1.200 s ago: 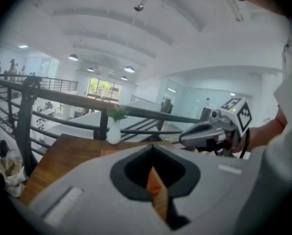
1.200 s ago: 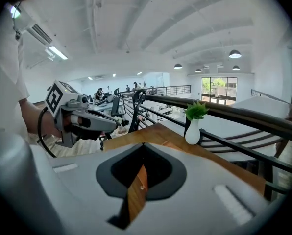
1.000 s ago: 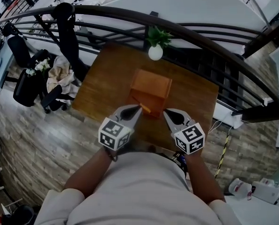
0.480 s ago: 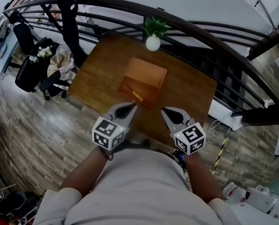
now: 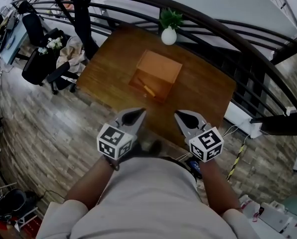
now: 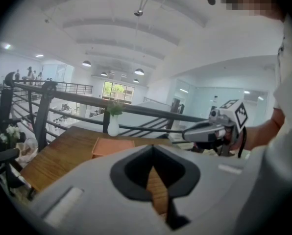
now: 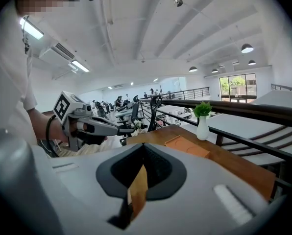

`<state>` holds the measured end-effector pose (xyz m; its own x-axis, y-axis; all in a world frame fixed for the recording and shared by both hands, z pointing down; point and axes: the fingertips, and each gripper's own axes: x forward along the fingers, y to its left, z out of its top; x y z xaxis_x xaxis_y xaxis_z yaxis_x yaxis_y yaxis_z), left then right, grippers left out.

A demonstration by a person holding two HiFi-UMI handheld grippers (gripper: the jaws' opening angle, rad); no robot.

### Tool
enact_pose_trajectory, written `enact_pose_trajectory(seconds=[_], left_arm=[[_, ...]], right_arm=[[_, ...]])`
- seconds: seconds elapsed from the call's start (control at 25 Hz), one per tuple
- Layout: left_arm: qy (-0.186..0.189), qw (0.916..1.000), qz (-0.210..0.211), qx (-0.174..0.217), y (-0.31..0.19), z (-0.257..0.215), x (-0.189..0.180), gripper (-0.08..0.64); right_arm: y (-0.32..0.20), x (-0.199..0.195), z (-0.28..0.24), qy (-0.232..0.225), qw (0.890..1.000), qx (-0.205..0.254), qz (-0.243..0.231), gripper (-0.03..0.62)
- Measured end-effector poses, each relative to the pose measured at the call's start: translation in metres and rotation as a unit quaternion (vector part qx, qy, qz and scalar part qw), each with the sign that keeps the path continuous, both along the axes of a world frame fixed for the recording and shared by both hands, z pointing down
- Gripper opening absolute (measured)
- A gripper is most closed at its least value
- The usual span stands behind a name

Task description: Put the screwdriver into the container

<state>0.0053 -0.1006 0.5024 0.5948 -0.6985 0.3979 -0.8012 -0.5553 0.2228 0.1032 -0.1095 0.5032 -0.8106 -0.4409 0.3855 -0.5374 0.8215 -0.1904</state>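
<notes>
The orange container (image 5: 157, 72) stands in the middle of the brown table (image 5: 203, 91). A small screwdriver (image 5: 149, 90) with a yellow-orange handle lies inside its darker near part. My left gripper (image 5: 138, 113) and right gripper (image 5: 181, 115) hang side by side at the table's near edge, well short of the container. Both are shut with nothing between the jaws. The left gripper view shows its closed jaws (image 6: 153, 150), with the container (image 6: 117, 146) beyond and the right gripper (image 6: 205, 131) alongside. From the right gripper view, shut jaws (image 7: 143, 148) point toward the container (image 7: 187, 147).
A white vase with a green plant (image 5: 169, 34) stands at the table's far edge, against a dark curved railing (image 5: 223, 31). Office chairs and a bag (image 5: 49, 66) sit on the wooden floor to the left. The person's torso fills the lower head view.
Both grippers have drawn back from the container toward the person, from over the table to its near edge. The screwdriver, earlier at the left gripper's tip, now lies in the container.
</notes>
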Motion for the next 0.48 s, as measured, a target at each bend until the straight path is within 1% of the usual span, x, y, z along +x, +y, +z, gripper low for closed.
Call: enact_pose_trajectory(seconds=[0.12,0.28,0.48], left_arm=[[-0.001,1.0000,-0.001,0.000,0.012,-0.001,-0.003,0.005],[0.007,1.0000,-0.001,0.004,0.023,-0.002,-0.010,0.005],[0.014,0.9997,0.016,0.013,0.030,-0.012,-0.017,0.005]], right_arm=[[0.011,-0.004,-0.002,-0.002,1.000,0.001,-0.006,0.008],[0.027,-0.011,-0.003,-0.002,1.000,0.003,-0.004,0.008],[0.044,-0.023,-0.007,0.004,1.000,0.003,0.007,0.008]])
